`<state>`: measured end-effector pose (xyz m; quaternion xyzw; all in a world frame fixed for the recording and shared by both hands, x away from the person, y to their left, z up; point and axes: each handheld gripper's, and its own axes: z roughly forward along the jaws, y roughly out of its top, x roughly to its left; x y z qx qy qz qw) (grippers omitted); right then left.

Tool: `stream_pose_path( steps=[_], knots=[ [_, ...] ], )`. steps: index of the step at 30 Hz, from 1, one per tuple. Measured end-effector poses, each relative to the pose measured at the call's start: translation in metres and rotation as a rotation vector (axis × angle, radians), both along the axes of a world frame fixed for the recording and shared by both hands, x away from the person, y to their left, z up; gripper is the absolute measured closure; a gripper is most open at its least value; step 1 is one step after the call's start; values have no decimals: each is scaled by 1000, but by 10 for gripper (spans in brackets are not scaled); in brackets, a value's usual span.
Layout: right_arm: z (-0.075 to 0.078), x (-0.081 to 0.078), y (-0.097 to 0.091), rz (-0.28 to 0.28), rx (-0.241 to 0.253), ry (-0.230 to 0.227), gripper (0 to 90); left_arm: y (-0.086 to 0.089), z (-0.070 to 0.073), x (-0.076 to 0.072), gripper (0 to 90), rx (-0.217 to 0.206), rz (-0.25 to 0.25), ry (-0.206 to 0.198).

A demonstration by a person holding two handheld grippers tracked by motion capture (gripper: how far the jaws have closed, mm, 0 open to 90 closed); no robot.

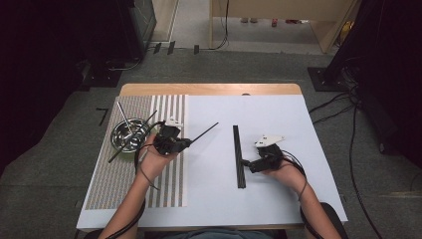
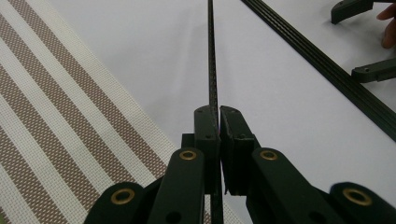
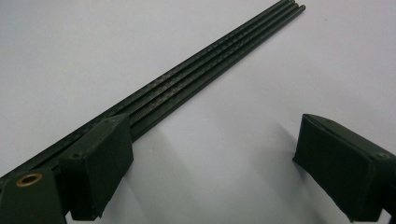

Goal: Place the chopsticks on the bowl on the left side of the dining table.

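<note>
- Rod (image 1: 204, 132), thin and black, sits left of frame centre, its long axis slanting up toward the right.
- Left gripper (image 1: 186, 143) clenches its lower end, forearm entering from bottom left.
- Right gripper (image 1: 245, 163), jaws spread, rests beside a rod bundle (image 1: 239, 157) lying vertically.

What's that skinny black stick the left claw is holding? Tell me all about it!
The thin black rod is long, straight and dark, with a fine woven-looking pattern like carbon fibre. The left claw is shut on it near one end. From there the rod reaches out above the white table, pointing away from the striped mat.
</note>
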<state>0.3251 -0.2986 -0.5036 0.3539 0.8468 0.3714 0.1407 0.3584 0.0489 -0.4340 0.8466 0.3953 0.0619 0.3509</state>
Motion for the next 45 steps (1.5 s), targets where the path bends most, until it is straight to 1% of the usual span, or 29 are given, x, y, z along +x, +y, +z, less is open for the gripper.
stream_pose_path(
  steps=[5, 9, 13, 16, 20, 32, 37, 45],
  knots=[
    [0, 0, 0, 0, 0, 1, 109, 5, 1, 0, 876, 4, 7, -2],
    [0, 0, 0, 1, 0, 0, 109, 11, 2, 2, 876, 16, 13, -6],
    [0, 0, 0, 0, 0, 1, 109, 17, 3, 4, 876, 7, 27, -7],
    [0, 0, 0, 0, 0, 1, 109, 21, 3, 5, 876, 13, 30, -6],
    [0, 0, 0, 0, 0, 1, 109, 24, 0, 8, 876, 37, 29, 2],
    [0, 0, 0, 0, 0, 0, 109, 33, -2, 12, 876, 38, 50, 4],
    [0, 0, 0, 1, -1, 0, 109, 38, 0, 12, 876, 40, 52, 8],
    [0, 0, 0, 0, -1, 2, 109, 50, 4, 10, 876, 38, 67, 0]
  ],
)
